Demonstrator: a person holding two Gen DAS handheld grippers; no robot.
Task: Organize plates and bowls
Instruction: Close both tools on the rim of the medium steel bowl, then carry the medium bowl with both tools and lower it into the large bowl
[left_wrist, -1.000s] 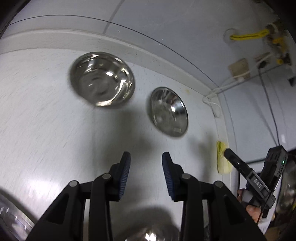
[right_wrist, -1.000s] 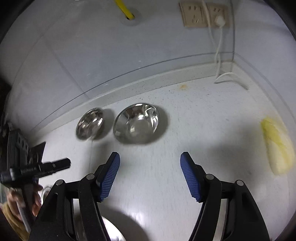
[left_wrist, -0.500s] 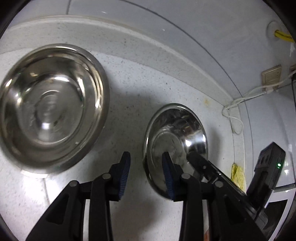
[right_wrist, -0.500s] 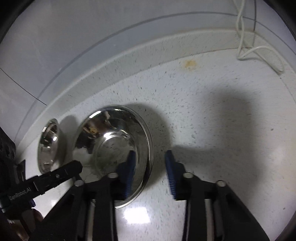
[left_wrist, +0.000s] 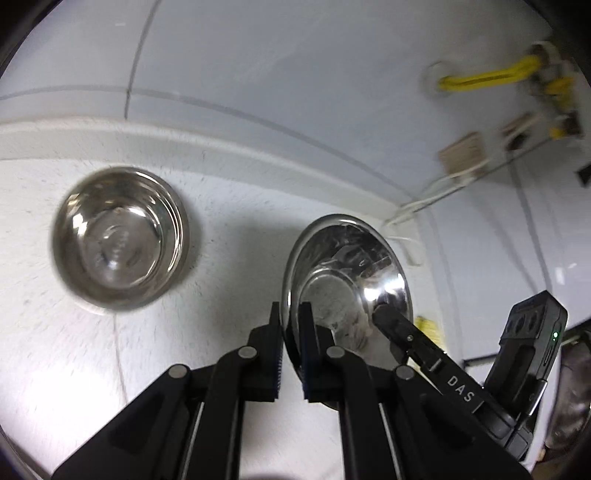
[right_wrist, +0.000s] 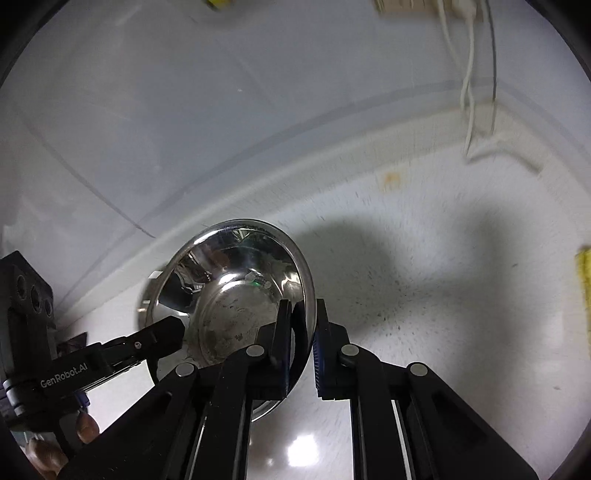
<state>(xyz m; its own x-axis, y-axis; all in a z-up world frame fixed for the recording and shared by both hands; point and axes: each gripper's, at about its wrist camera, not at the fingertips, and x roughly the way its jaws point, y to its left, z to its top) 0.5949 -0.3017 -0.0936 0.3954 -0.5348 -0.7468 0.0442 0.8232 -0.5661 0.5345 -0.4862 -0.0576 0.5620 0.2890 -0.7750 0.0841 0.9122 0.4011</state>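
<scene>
A small steel bowl (left_wrist: 347, 280) is held by both grippers. My left gripper (left_wrist: 290, 332) is shut on its left rim, and my right gripper (right_wrist: 300, 332) is shut on its right rim; the same bowl (right_wrist: 236, 295) shows in the right wrist view, lifted and tilted above the white counter. A second, deeper steel bowl (left_wrist: 118, 240) sits on the counter to the left, apart from both grippers. The right gripper's body shows at the lower right of the left wrist view (left_wrist: 424, 350).
The white speckled counter (right_wrist: 443, 295) ends at a raised back ledge and wall. A yellow cloth (right_wrist: 585, 284) lies at the right. White cables (right_wrist: 469, 92) hang from wall sockets (left_wrist: 461, 153). A yellow pipe (left_wrist: 480, 77) runs on the wall.
Both grippers have shut on opposite rims of the small bowl and lifted it off the counter. The views have pulled back and up; the deeper bowl now looks smaller.
</scene>
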